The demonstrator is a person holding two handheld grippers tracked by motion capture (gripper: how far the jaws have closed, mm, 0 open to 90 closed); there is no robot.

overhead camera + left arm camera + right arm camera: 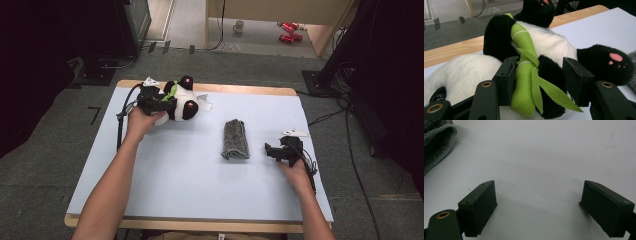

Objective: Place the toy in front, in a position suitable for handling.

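Note:
A black-and-white plush panda [186, 101] lies at the table's far left, holding a green bamboo stalk [524, 62] against its chest. My left gripper [167, 103] reaches it from the left. In the left gripper view its jaws [539, 72] bracket the bamboo and the black arm behind it, with the pads against both. A folded grey towel [235, 139] lies right of centre, and its edge [436, 142] is at the upper left of the right gripper view. My right gripper [272, 151] rests low on the table to the towel's right, open [539, 195], with bare tabletop between its jaws.
The white tabletop [200, 175] has a wooden rim [240, 90] along its far edge. On the floor beyond stand a mug [239, 26] and red cans [288, 31]. Cables [350, 130] trail on the floor to the right.

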